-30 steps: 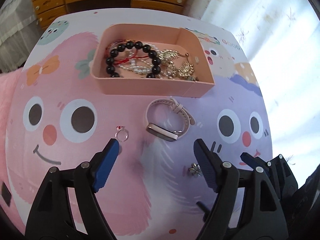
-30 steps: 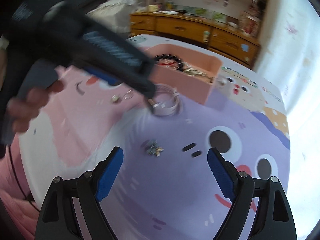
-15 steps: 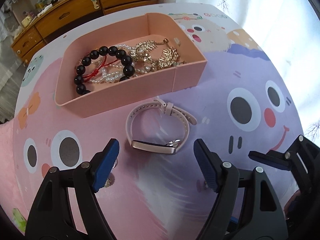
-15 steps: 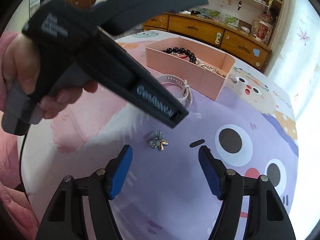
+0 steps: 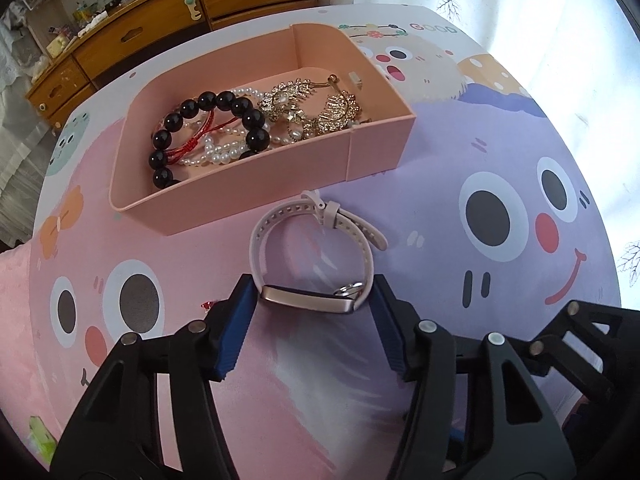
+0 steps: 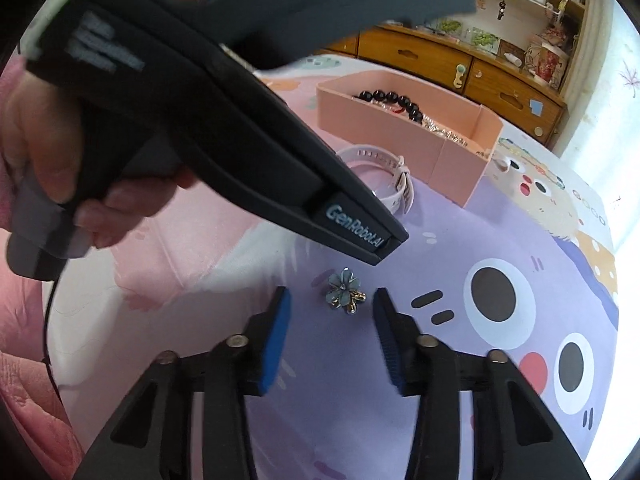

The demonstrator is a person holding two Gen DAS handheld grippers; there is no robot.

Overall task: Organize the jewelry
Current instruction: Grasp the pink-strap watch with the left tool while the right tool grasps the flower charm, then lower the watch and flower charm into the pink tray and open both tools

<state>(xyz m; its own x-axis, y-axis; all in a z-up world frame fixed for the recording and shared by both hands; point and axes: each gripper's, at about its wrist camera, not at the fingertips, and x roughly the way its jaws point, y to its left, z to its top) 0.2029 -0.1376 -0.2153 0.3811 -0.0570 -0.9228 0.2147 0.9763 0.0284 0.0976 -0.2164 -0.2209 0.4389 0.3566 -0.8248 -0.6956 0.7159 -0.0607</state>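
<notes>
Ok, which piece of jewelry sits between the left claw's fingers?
The pink watch, lying outside the pink box; the flower brooch sits before the right claw.

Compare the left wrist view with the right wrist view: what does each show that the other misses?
Only the left wrist view shows the pearls and gold pieces in the pink box, plus the left gripper open around the watch. Only the right wrist view shows the flower brooch between the open right gripper fingers, and the hand holding the other tool. Both show the box, watch and black bead bracelet.
</notes>
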